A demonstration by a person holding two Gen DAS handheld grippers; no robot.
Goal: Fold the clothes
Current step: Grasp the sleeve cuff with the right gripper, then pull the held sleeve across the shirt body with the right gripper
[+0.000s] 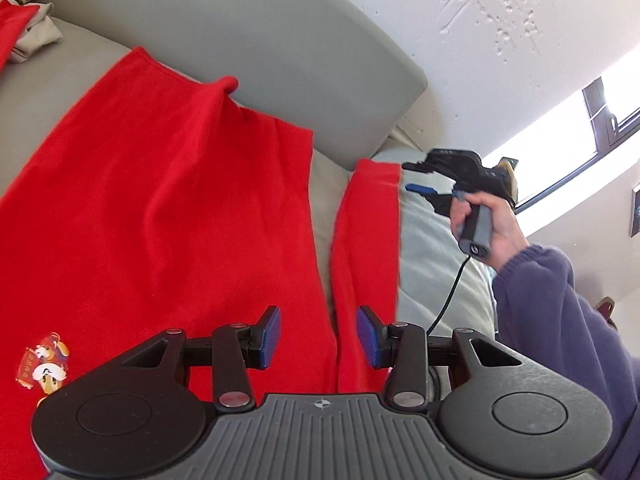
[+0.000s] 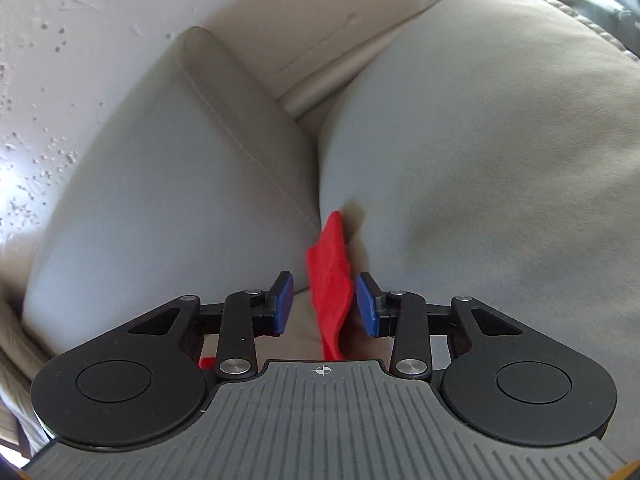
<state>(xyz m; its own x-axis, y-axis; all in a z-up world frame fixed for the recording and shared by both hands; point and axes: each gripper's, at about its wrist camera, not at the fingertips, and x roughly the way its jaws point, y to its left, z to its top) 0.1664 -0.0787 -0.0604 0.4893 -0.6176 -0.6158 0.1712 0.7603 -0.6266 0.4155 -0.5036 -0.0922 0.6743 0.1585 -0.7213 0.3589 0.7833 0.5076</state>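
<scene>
Up close, the left gripper (image 1: 318, 334) hovers with its blue pads parted over a red garment (image 1: 152, 216) spread across the grey sofa (image 1: 248, 40). Further off, the right gripper (image 2: 324, 306), held by a hand (image 1: 494, 226), also gapes, straddling the garment's sleeve (image 2: 330, 284) beside a pale cushion (image 2: 480, 140).

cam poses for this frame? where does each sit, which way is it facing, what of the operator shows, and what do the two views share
Left wrist: sits behind the open left gripper, looking down over the red sweater on the grey sofa; the right gripper, a hand and a blue sleeve show.
Right wrist: sits behind the open right gripper, facing the sofa cushions and wall; no body part shows.
Shared: the sweater's sleeve, sofa and wall.
</scene>
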